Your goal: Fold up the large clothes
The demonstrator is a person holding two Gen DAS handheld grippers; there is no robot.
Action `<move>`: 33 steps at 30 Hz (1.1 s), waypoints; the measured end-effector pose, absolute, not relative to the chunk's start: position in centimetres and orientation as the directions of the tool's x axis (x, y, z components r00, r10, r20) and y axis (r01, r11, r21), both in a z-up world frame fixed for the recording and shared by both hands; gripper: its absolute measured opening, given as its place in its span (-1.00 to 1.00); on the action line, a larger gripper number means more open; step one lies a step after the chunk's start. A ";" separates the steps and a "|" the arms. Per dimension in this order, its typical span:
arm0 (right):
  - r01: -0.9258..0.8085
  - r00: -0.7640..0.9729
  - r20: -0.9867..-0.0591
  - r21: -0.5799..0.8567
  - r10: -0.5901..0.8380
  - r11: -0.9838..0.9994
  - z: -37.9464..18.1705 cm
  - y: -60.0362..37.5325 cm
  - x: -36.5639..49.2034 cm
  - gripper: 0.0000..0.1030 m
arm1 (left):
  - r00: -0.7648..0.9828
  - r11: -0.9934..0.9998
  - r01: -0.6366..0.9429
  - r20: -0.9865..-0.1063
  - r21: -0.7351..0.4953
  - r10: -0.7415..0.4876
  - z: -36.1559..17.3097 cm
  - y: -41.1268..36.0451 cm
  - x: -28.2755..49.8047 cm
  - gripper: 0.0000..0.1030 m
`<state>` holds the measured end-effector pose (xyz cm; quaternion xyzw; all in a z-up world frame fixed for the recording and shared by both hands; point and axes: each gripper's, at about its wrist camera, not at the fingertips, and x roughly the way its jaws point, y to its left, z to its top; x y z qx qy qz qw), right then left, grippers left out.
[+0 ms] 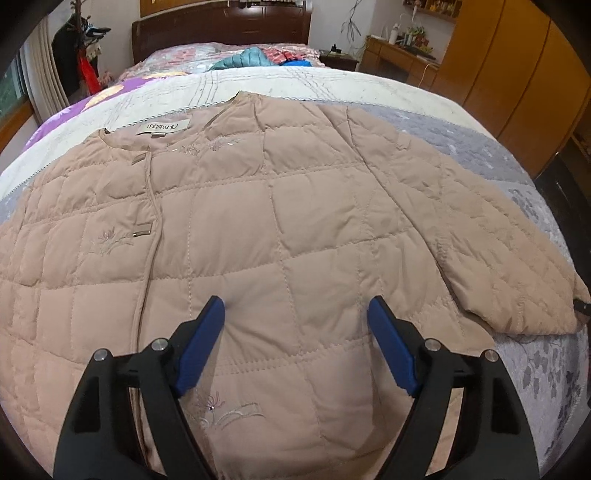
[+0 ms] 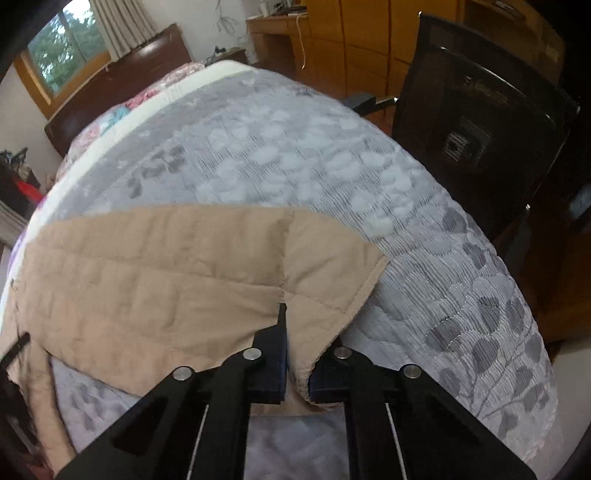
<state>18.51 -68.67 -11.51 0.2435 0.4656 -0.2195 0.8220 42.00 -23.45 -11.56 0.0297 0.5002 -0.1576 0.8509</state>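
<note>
Grey quilted bedspread (image 1: pixel 480 147) with a leaf pattern covers the near part of the bed and carries the garment; in the right wrist view the same bedspread (image 2: pixel 295 147) fills most of the frame. Beyond it lie a cream blanket (image 1: pixel 295 83) and a purple floral sheet (image 1: pixel 74 110), with a dark wooden headboard (image 1: pixel 221 27) at the far end and wooden wardrobes (image 1: pixel 517 55) along the right wall.

Beige quilted jacket (image 1: pixel 277 221) lies front-up and spread flat on the bedspread, collar toward the headboard, front placket closed. One sleeve (image 1: pixel 480 240) extends toward the right edge of the bed. A neck label (image 1: pixel 162 126) shows inside the collar, and embroidered flowers (image 1: pixel 218 406) sit near the hem.

Left gripper (image 1: pixel 295 310) hangs over the lower front of the jacket; its blue-padded fingers (image 1: pixel 201 350) stand wide apart and hold nothing.

Right gripper (image 2: pixel 297 369) has its fingers (image 2: pixel 275 354) drawn close together on a fold of the jacket (image 2: pixel 166 277), at the edge nearest the camera; beige fabric bulges between them. A black chair (image 2: pixel 480 140) stands just beside the bed on that side.
</note>
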 end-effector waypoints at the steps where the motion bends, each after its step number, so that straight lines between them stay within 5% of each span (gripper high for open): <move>1: 0.575 0.502 -0.857 0.229 -0.118 0.785 -10.8 -68.3 18.6 -0.86 | 0.443 0.946 0.301 -0.860 -0.122 -0.252 -11.4 -23.2 42.1 0.55; 4: 0.499 0.612 -0.790 0.356 -0.031 0.790 -8.1 -66.7 19.2 -0.86 | 0.431 0.940 0.300 -0.857 -0.160 -0.283 -10.9 -22.4 42.3 0.55; 25: 0.091 0.593 -0.778 0.319 0.206 0.943 -8.4 -45.0 34.5 -0.86 | 0.465 0.942 0.276 -0.832 -0.189 -0.303 -8.4 -16.3 41.9 0.55; 33: 0.031 0.580 -0.765 0.364 0.280 0.931 -9.2 -44.2 34.4 -0.40 | 0.444 0.945 0.256 -0.843 -0.205 -0.303 -9.1 -15.9 42.3 0.55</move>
